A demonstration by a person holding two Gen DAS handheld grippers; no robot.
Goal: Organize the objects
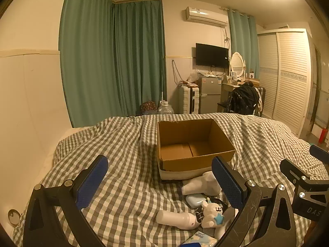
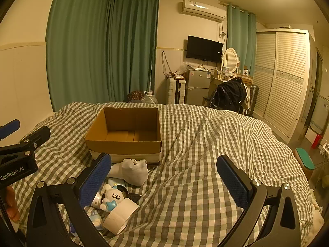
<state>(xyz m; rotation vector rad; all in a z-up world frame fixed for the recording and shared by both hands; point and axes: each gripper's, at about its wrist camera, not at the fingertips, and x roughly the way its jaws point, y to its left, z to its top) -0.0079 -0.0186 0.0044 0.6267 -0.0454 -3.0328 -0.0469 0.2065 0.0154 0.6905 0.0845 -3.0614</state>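
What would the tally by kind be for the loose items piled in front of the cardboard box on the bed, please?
Rolled white socks: 1
Bunny figurine: 1
White tape roll: 1
White bottle: 1
Light blue case: 1
Tissue packet: 1
Total: 6 distinguishable; the cardboard box holds nothing visible.

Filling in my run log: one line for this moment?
left gripper: open, empty | right gripper: open, empty | cardboard box: empty | bunny toy, tape roll: unsorted on bed

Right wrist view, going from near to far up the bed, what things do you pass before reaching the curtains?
Roll of white tape → bunny figure → white sock → cardboard box → green curtains.
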